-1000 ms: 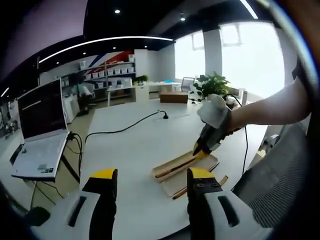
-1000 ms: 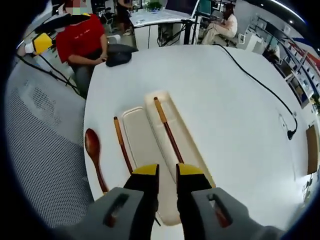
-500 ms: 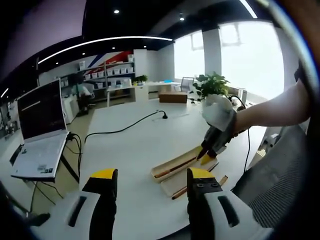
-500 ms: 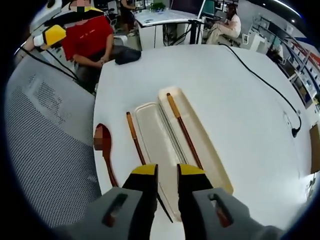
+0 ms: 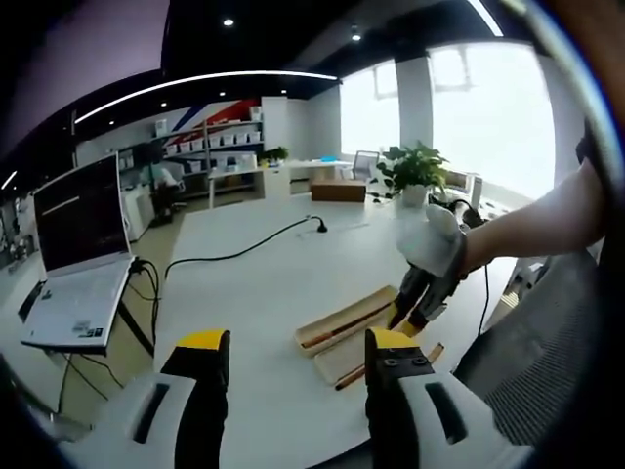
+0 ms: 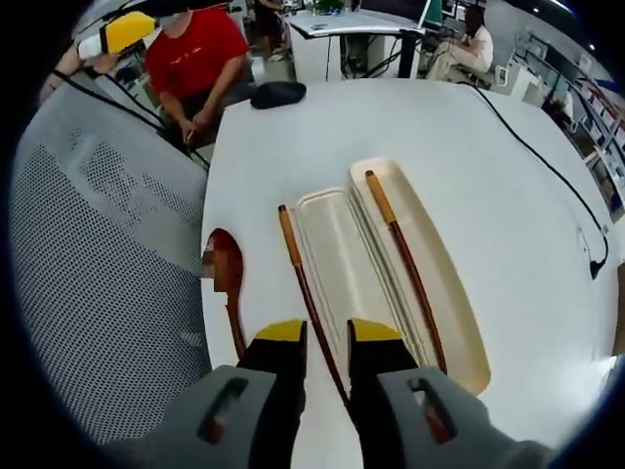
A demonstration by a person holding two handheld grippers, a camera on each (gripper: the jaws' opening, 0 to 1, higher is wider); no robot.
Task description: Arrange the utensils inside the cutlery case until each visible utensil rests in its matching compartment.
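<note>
Right gripper view: empty right claw (image 6: 327, 332), jaws apart, over loose chopstick (image 6: 308, 293) beside case (image 6: 469, 327).

In the right gripper view the right gripper (image 6: 327, 337) covers the near ends of the loose chopstick (image 6: 305, 293) and the wooden spoon (image 6: 228, 283), and the spoon's bowl carries a small mosaic patch. In the left gripper view the right gripper (image 5: 415, 311) hides the far end of the cutlery case (image 5: 347, 322), its jaw gap too small to read there. The laptop (image 5: 73, 264) is cut off at that view's left side.
</note>
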